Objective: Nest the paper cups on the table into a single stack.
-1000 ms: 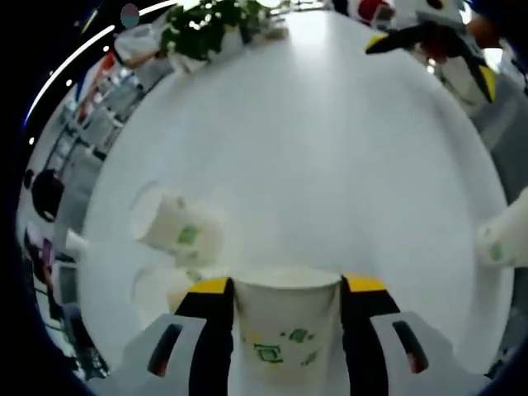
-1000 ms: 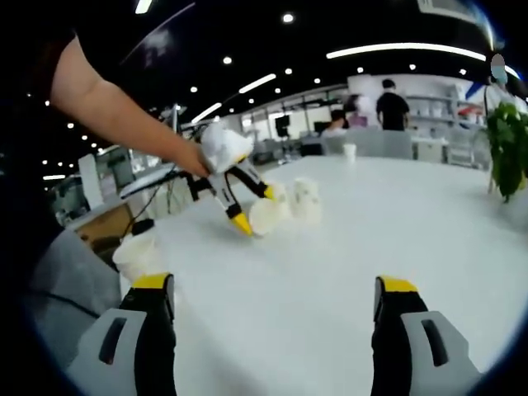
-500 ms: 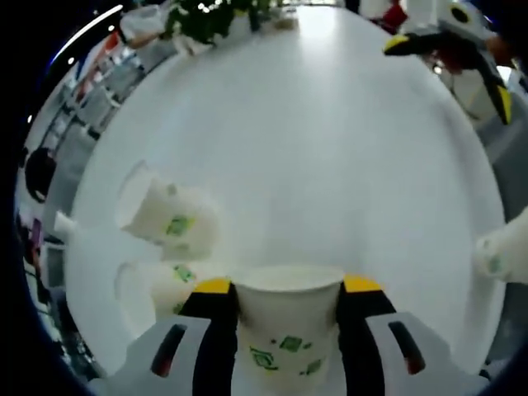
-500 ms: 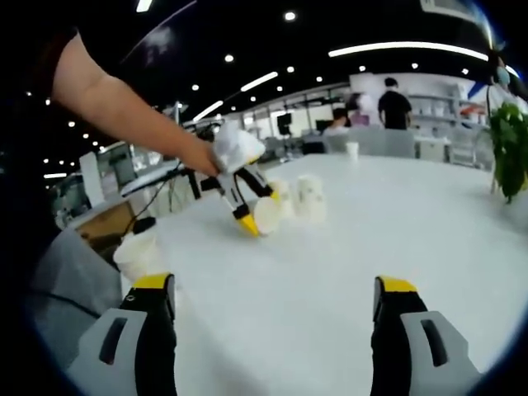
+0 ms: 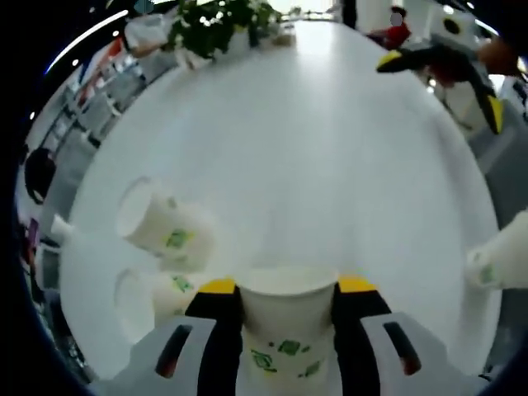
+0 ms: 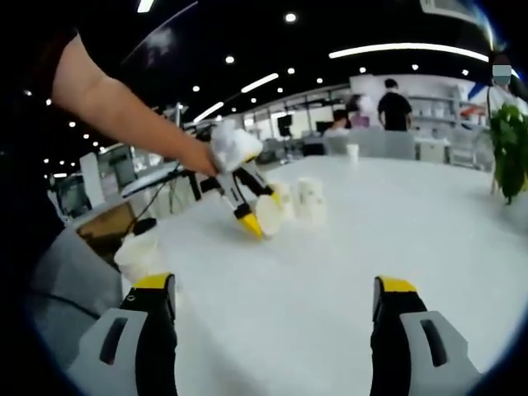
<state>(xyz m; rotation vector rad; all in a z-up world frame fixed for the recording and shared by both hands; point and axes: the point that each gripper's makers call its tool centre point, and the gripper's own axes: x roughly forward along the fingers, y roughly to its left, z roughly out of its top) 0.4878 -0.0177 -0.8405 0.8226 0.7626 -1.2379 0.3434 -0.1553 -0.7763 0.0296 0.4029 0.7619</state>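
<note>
Cup (image 5: 287,330), thin paper, light and easily crushed, held by its side wall below the rim in my left gripper (image 5: 287,290), jaws closed lightly on it; two more cups (image 5: 157,227) lying at 9 o'clock on the counter (image 5: 330,148); right gripper (image 6: 268,293) wide open, empty.

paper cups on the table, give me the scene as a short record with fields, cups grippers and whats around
left gripper: shut on held cup, mouth facing away from the camera
right gripper: open, nothing between its jaws, above the table
cups near held cup: two cups on their sides, upper cup and lower cup, one beside the other
far cup: another cup lying apart at the table's edge
nesting: none of these cups is stacked in another yet
surroundings: potted plant at the far end of the table
</note>
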